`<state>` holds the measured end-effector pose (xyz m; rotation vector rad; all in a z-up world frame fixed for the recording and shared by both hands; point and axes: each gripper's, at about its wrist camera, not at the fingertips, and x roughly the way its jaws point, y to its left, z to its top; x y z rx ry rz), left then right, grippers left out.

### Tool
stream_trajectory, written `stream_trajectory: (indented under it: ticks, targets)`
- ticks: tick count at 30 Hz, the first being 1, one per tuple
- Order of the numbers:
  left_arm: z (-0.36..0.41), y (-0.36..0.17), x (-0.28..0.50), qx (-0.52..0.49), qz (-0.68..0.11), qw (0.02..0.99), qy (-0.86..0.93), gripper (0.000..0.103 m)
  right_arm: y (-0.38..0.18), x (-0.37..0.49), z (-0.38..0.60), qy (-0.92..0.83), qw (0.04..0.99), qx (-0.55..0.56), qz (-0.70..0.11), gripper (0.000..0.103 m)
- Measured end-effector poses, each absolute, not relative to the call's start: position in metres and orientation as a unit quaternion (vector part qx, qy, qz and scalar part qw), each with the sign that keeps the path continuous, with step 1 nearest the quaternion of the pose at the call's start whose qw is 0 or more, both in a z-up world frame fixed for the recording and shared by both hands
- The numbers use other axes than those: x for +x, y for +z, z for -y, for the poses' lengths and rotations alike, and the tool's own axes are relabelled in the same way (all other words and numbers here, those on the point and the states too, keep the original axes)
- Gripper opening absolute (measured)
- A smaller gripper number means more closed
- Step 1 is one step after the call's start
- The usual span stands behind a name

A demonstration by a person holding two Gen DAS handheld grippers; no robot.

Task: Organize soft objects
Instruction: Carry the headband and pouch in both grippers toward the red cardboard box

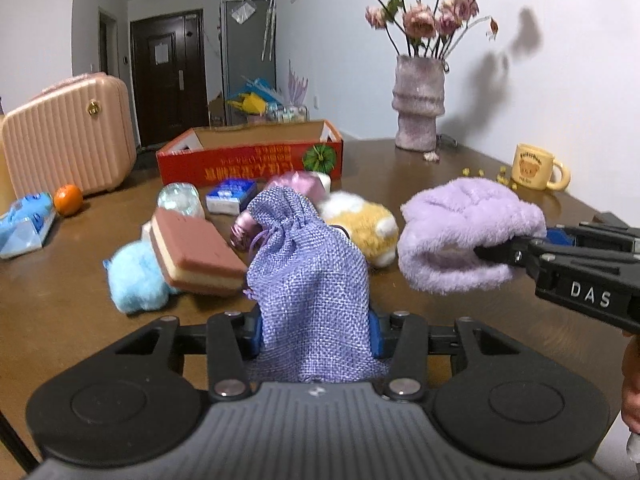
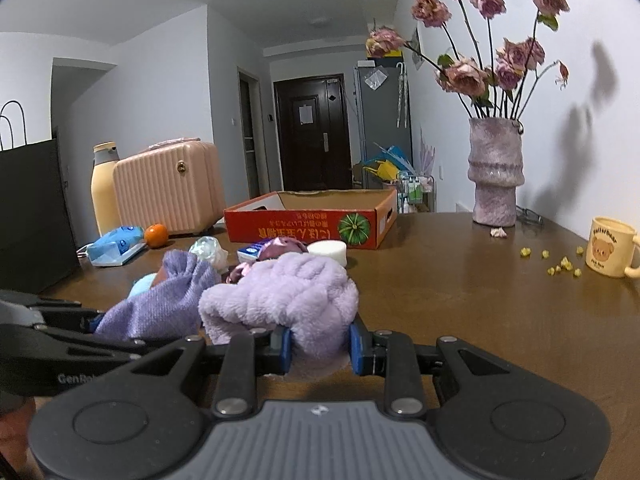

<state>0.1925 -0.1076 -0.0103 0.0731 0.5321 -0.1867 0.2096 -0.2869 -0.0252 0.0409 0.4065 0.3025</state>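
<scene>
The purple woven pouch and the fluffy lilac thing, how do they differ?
The purple woven pouch is coarse, flat-weave cloth; the fluffy lilac item is thick plush. The pouch stands upright with a gathered drawstring neck; the fluffy item is folded into a rounded bundle. The pouch is clamped in the left hand-held gripper, the fluffy item in the right hand-held gripper. Both are soft, purple, and lifted above the table.

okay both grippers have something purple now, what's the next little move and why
Probably carry both toward the red box. The left gripper is clamped on the pouch, the right gripper on the fluffy cloth, both seemingly clear of the table, and the box stands open behind the toys.
</scene>
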Motion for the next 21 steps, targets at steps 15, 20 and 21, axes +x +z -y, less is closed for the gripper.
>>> stream_trajectory:
  ticks: [15,20,21]
  targets:
    - [0.071,0.028,0.208,0.025,-0.207,0.974,-0.090,0.046,0.007,0.229,0.257,0.137,0.975,0.004,-0.175,0.026]
    - [0.059,0.040,0.220,0.021,-0.191,0.977,-0.092,0.046,0.016,0.241,0.248,0.132,0.977,0.005,-0.169,0.026]
    - [0.057,0.042,0.222,0.020,-0.187,0.978,-0.093,0.046,0.018,0.244,0.246,0.131,0.977,0.005,-0.167,0.026]
